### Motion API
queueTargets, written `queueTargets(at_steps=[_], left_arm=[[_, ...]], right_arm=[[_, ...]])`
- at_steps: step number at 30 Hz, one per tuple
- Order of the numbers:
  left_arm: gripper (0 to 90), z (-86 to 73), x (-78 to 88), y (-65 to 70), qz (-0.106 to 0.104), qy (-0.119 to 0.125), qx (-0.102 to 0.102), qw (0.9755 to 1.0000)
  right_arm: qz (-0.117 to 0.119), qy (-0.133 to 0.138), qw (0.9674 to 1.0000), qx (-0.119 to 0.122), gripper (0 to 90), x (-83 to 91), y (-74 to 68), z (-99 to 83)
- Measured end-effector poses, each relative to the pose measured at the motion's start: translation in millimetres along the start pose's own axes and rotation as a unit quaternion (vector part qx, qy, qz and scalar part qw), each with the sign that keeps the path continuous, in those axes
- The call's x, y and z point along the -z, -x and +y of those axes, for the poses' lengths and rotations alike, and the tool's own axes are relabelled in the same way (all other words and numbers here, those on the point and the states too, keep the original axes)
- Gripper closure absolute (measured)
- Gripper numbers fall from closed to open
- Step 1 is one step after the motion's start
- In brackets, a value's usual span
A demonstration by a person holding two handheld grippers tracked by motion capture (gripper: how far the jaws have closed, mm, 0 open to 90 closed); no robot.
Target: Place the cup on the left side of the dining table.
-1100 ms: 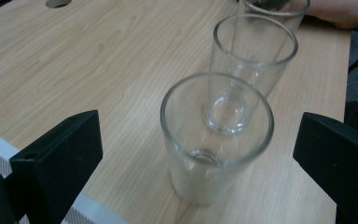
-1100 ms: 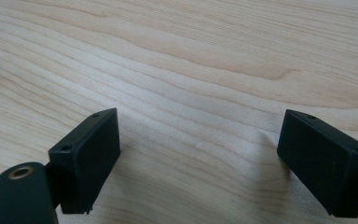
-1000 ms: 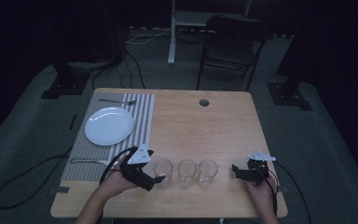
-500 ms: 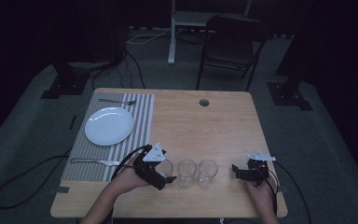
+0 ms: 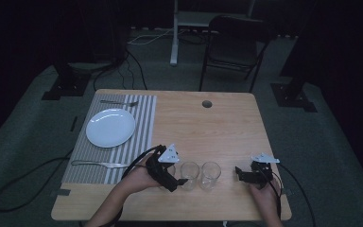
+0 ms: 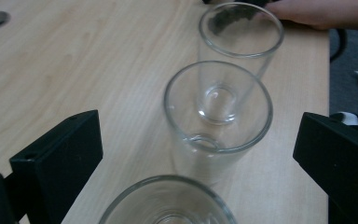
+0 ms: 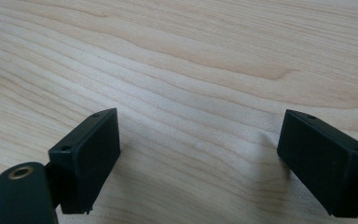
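Three clear empty glasses stand in a row near the table's front edge. My left gripper (image 5: 175, 172) is open, its jaws on either side of the leftmost glass (image 6: 168, 205), which it partly hides from above. Beyond it stand the middle glass (image 5: 189, 174) (image 6: 218, 116) and the right glass (image 5: 210, 175) (image 6: 240, 37). The left gripper (image 6: 198, 135) looks along that row. My right gripper (image 5: 239, 174) rests low on the table to the right of the row, open, apart from the glasses. Bare wood lies between the right gripper (image 7: 198, 130) jaws.
A white plate (image 5: 110, 127) lies on a striped placemat (image 5: 142, 127) at the left, with a fork (image 5: 118, 102) behind it and another piece of cutlery (image 5: 99, 164) in front. A cable hole (image 5: 207, 103) sits mid-back. A chair (image 5: 231, 42) stands beyond the table.
My left gripper has slid right along the front edge until its open jaws straddle the leftmost glass. The right gripper and the glasses have stayed put.
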State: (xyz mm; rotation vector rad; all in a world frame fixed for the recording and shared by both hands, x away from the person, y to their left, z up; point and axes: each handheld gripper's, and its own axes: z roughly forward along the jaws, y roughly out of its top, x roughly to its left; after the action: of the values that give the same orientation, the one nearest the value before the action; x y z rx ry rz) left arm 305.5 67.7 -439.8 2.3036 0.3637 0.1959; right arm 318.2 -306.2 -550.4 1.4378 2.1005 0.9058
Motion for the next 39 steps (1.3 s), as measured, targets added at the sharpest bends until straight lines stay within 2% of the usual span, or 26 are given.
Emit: queueTargets(at_steps=[1, 2, 4, 8, 9, 14, 17, 19, 20, 21, 22, 24, 26, 27, 28, 29, 30, 32, 33, 39], left_arm=[[1.8, 0.9, -1.4, 0.6, 0.005, -0.005, -0.005, 1.0], [1.8, 1.2, -2.9, 0.7, -0.002, -0.006, -0.002, 1.0], [1.8, 1.9, -5.8, 1.5, 0.004, -0.014, -0.007, 0.9999], [1.8, 3.9, -11.8, 1.4, 0.0, -0.029, -0.008, 0.9995], [1.8, 4.8, -13.3, 2.1, 0.006, -0.031, -0.01, 0.9995], [1.8, 9.2, -16.1, 2.5, 0.001, -0.037, -0.012, 0.9993], [1.8, 12.3, -20.1, 4.4, 0.004, -0.057, -0.014, 0.9983], [1.8, 12.3, -20.1, 4.4, 0.004, -0.057, -0.014, 0.9983], [1.8, 14.3, -23.0, 6.4, 0.011, -0.069, -0.017, 0.9974], [7.0, 14.3, -23.0, 6.4, 0.011, -0.069, -0.017, 0.9974], [7.2, 14.8, -23.8, 7.1, 0.01, -0.07, -0.018, 0.9973], [17.5, 14.9, -23.6, 8.3, 0.017, -0.072, -0.025, 0.997], [19.2, 14.9, -24.5, 9.0, 0.015, -0.076, -0.025, 0.9967], [19.2, 16.0, -27.5, 8.6, 0.012, -0.099, -0.014, 0.9949], [25.1, 17.5, -29.6, 9.7, 0.008, -0.107, -0.012, 0.9942], [25.1, 19.0, -30.8, 9.9, 0.007, -0.111, -0.004, 0.9938], [28.5, 19.7, -31.4, 10.4, 0.003, -0.109, -0.001, 0.994], [28.9, 20.8, -31.8, 11.2, 0.008, -0.113, -0.004, 0.9936], [29.0, 22.0, -33.5, 12.0, 0.016, -0.112, 0.007, 0.9935], [29.4, 22.8, -34.3, 11.0, 0.039, -0.111, 0.024, 0.9927]], right_arm=[[0.0, 0.0, 1.0, 0.0, 12.6, 0.0, 0.0, 0.0], [0.0, 0.0, 1.0, 0.0, 12.6, 0.0, 0.0, 0.0], [0.0, 0.0, 1.0, 0.0, 12.6, 0.0, 0.0, 0.0], [0.0, 0.0, 1.0, 0.0, 12.6, 0.0, 0.0, 0.0], [0.0, 0.0, 1.0, 0.0, 12.6, 0.0, 0.0, 0.0], [0.0, 0.0, 1.0, 0.0, 12.6, 0.0, 0.0, 0.0], [0.0, 0.0, 1.0, 0.0, 12.6, 0.0, 0.0, 0.0], [0.0, 0.0, 1.0, 0.0, 12.6, 0.0, 0.0, 0.0], [0.0, 0.0, 1.0, 0.0, 12.6, 0.0, 0.0, 0.0], [0.0, 0.0, 1.0, 0.0, 12.6, 0.0, 0.0, 0.0], [0.0, 0.0, 1.0, 0.0, 12.6, 0.0, 0.0, 0.0], [0.0, 0.0, 1.0, 0.0, 12.6, 0.0, 0.0, 0.0], [0.0, 0.0, 1.0, 0.0, 12.6, 0.0, 0.0, 0.0], [0.0, 0.0, 1.0, 0.0, 12.6, 0.0, 0.0, 0.0], [0.0, 0.0, 1.0, 0.0, 12.6, 0.0, 0.0, 0.0], [0.0, 0.0, 1.0, 0.0, 12.6, 0.0, 0.0, 0.0], [0.0, 0.0, 1.0, 0.0, 12.6, 0.0, 0.0, 0.0], [0.0, 0.0, 1.0, 0.0, 12.6, 0.0, 0.0, 0.0], [0.0, 0.0, 1.0, 0.0, 12.6, 0.0, 0.0, 0.0], [0.0, 0.0, 1.0, 0.0, 12.6, 0.0, 0.0, 0.0]])
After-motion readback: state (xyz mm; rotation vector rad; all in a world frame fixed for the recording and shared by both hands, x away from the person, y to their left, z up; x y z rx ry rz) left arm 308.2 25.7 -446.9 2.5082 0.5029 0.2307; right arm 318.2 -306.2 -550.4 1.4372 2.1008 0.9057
